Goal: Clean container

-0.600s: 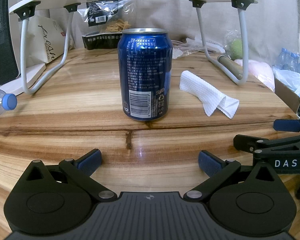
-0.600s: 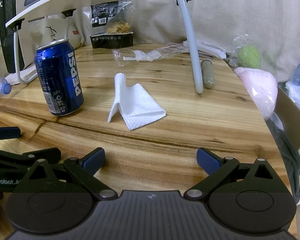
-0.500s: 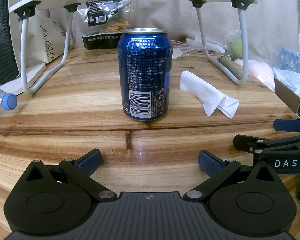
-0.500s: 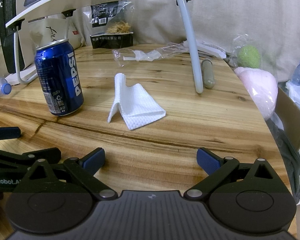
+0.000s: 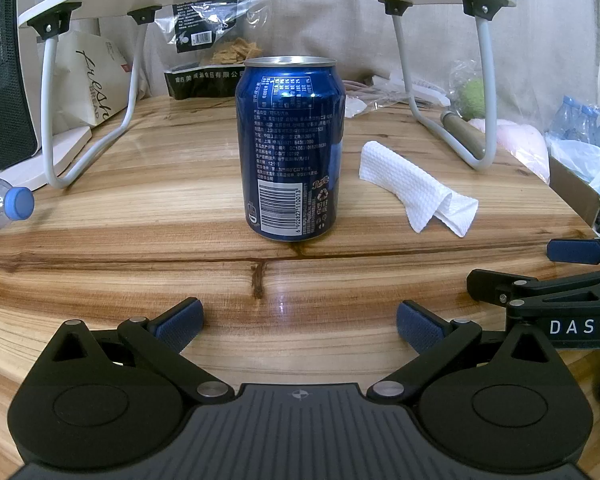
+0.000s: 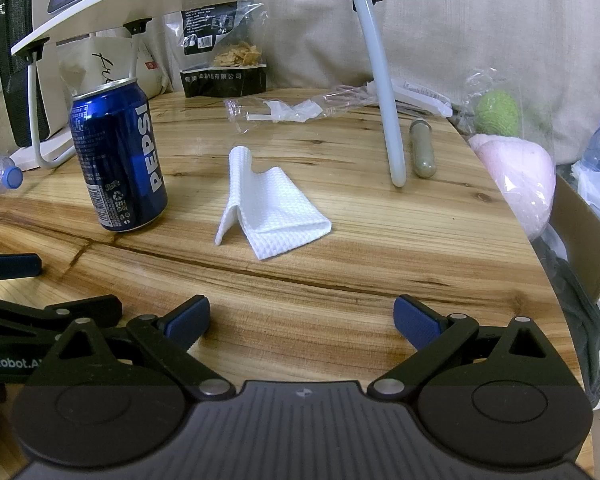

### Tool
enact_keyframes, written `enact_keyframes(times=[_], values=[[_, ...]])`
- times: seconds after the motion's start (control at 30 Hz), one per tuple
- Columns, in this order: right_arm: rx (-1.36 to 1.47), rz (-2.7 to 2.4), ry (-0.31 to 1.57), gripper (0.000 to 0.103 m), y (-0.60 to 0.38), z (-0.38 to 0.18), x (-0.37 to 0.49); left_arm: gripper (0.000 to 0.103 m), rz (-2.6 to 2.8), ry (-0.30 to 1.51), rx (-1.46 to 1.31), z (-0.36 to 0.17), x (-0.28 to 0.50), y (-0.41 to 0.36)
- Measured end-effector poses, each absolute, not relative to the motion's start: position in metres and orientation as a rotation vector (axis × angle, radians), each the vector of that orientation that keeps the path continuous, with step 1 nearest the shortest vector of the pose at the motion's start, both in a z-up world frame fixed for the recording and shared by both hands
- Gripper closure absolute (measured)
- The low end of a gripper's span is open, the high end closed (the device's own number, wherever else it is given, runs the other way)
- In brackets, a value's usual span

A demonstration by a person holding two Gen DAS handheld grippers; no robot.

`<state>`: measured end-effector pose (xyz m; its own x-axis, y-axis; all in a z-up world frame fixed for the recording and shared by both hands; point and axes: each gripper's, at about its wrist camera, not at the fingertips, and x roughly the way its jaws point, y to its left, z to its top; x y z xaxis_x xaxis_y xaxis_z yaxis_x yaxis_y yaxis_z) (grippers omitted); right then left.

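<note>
On wooden surface (image 5: 140, 240): upright blue aluminium Pepsi can (image 5: 291, 148), thin-walled, slick, likely dents; grip mid-body. Beside it, folded white paper towel (image 6: 266, 208), limp. Left claw (image 5: 299, 322), right claw (image 6: 302, 318) released, empty.

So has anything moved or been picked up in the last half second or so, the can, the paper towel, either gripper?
Nothing visibly changed. The blue Pepsi can stands upright on the wooden table, the folded white paper towel lies beside it untouched, and the left gripper and right gripper both stay open and empty, short of either object.
</note>
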<state>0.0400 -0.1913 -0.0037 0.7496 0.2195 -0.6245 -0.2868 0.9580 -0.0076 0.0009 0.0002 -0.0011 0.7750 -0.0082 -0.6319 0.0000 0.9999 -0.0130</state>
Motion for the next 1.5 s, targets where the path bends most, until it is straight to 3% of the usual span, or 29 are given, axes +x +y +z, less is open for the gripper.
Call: enact_keyframes(times=[1.5], values=[[-0.104,0.269,0.669,0.0,-0.1907,-0.0045,0.0382,0.0,-0.005,0.683,-0.012,-0.0014,-0.0012,0.0015]])
